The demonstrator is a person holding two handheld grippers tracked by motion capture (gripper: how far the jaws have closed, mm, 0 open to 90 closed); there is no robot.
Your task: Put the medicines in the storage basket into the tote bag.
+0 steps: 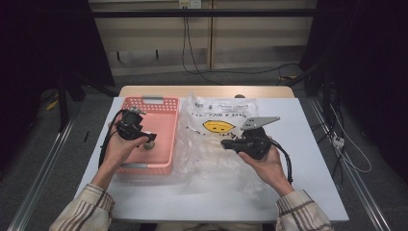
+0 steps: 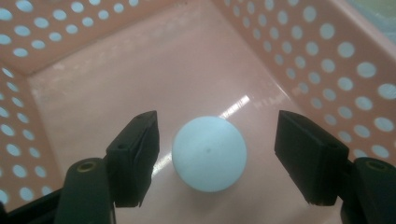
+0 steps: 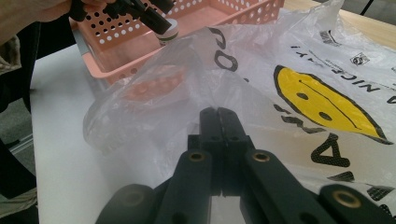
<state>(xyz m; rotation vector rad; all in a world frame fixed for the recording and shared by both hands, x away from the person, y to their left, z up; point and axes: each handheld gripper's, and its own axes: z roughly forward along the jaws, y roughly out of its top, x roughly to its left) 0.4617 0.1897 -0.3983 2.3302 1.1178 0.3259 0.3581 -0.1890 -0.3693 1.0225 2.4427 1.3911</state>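
Pale ball (image 2: 208, 154) between the left hand-held gripper's (image 2: 215, 158) parted jaws, untouched, inside the pink basket (image 2: 299, 56); right hand-held gripper (image 3: 219, 122) shut.

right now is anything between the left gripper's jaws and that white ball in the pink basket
Nothing visible. In the left gripper view the white ball lies on the bare floor of the pink basket, between the open jaws of the left gripper, with a clear gap on each side. The pads do not touch it yet.
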